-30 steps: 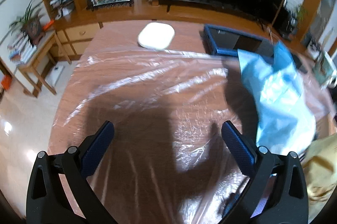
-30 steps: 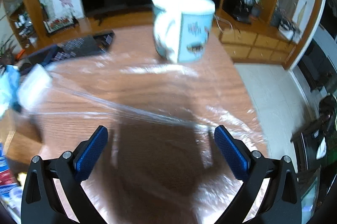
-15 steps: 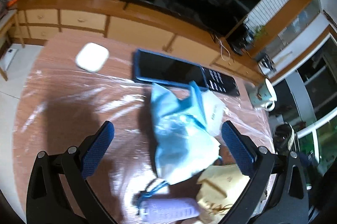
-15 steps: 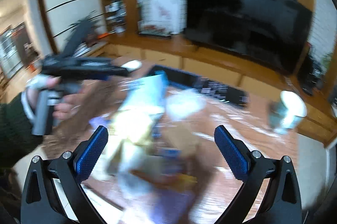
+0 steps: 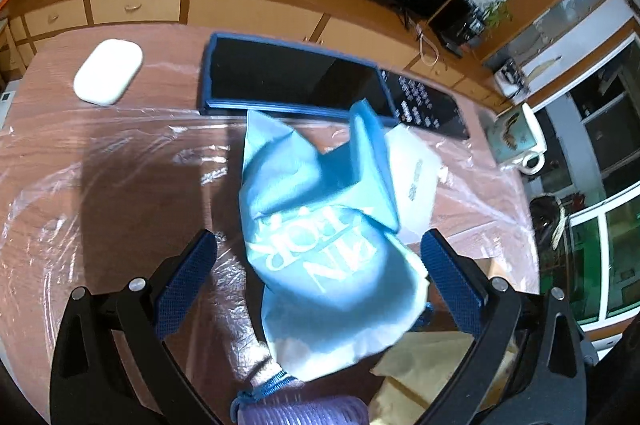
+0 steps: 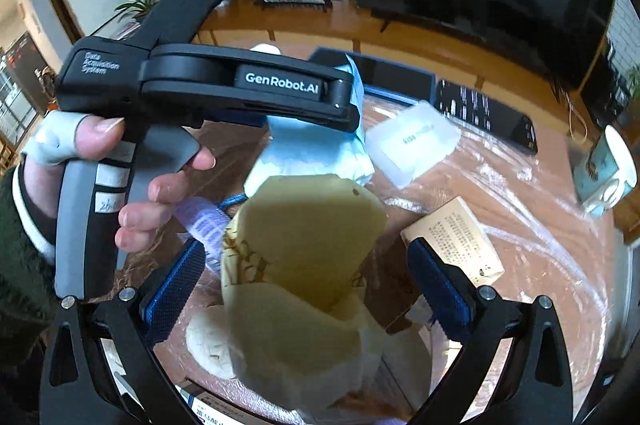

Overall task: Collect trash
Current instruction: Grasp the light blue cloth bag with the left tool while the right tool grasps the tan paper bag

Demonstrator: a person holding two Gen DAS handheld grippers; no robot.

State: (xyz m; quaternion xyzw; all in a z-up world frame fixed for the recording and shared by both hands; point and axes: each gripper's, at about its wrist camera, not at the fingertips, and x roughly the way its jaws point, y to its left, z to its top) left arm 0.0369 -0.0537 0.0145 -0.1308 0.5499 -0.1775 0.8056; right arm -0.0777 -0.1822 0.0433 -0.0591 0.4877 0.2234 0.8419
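**A:** The left gripper (image 5: 318,267) was spread wide with nothing between its blue pads, and the right gripper (image 6: 304,285) was just as wide and just as empty. Neither had hold of anything.

**B:** And the rubbish lay where?

**A:** On the wooden table (image 5: 120,193), which was covered in clear plastic film. Biggest was the blue bag (image 5: 320,225), crumpled, with white lettering, lying straight ahead of the left gripper. Its long axis ran away from the tool, near end between the open fingers, far end toward the dark tablet (image 5: 292,81). Next, the yellow paper bag (image 6: 304,249) stood between the right gripper's fingers, mouth open and upward.

**B:** So each tool had its own piece?

**A:** It looked so. The left was nearer the blue bag, the right nearer the yellow one. The two bags touched or overlapped; from the right wrist view the blue one lay just beyond the yellow.

**B:** Smaller things?

**A:** A white packet (image 6: 412,143) beside the blue bag, a small tan box (image 6: 454,241) to the right of the yellow bag, and a lilac roller (image 5: 300,411) near the left gripper's base. A mug (image 5: 518,141) and a white case (image 5: 108,71) sat well apart, probably not rubbish.

**B:** The person?

**A:** A hand (image 6: 120,181) held the left tool's grip.
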